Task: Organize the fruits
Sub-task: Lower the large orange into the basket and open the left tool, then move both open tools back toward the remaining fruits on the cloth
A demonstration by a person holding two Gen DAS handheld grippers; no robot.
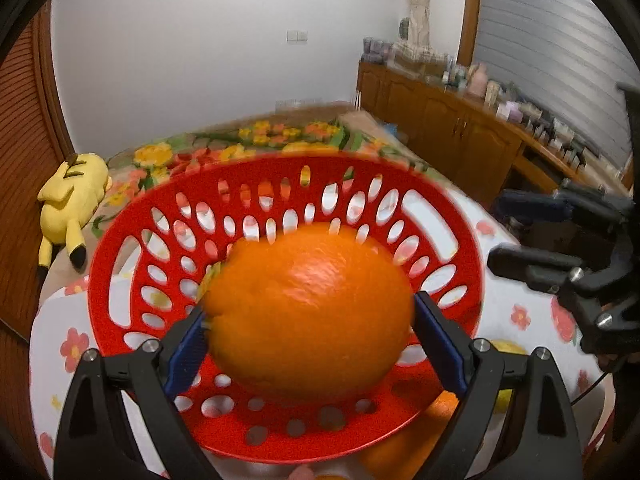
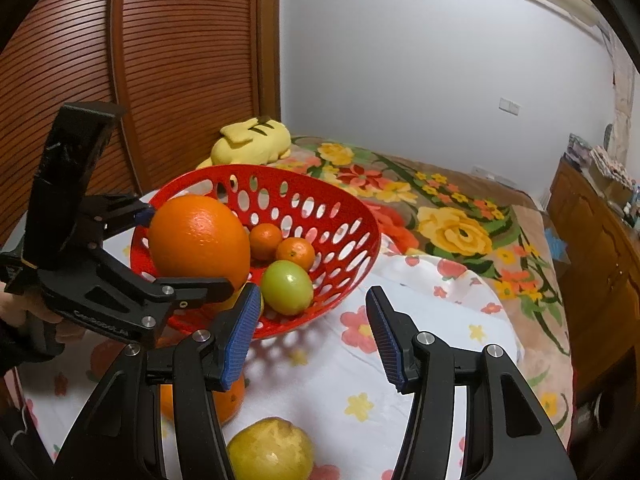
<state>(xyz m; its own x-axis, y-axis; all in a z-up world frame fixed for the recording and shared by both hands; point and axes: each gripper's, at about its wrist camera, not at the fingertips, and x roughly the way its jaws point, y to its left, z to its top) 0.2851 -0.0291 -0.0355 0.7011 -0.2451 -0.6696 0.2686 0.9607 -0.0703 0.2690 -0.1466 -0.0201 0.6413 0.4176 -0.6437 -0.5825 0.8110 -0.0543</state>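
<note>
My left gripper (image 1: pixel 312 346) is shut on a large orange (image 1: pixel 308 312), its blue pads pressed on both sides of the fruit. It holds the orange above the near part of the red perforated basket (image 1: pixel 248 170). In the right wrist view the same orange (image 2: pixel 198 240) hangs over the basket's (image 2: pixel 280 328) left edge. Two small tangerines (image 2: pixel 265 240) and a green fruit (image 2: pixel 287 287) lie inside. My right gripper (image 2: pixel 314 336) stands open just in front of the basket, with nothing between its fingers. It also shows at the right of the left wrist view (image 1: pixel 496 229).
On the flowered tablecloth near me lie another orange (image 2: pixel 228 400) and a yellow fruit (image 2: pixel 272 450). A bed with a floral blanket (image 2: pixel 452 232) and a yellow plush toy (image 2: pixel 252 142) lies beyond the table. A wooden cabinet (image 1: pixel 460 128) runs along the right wall.
</note>
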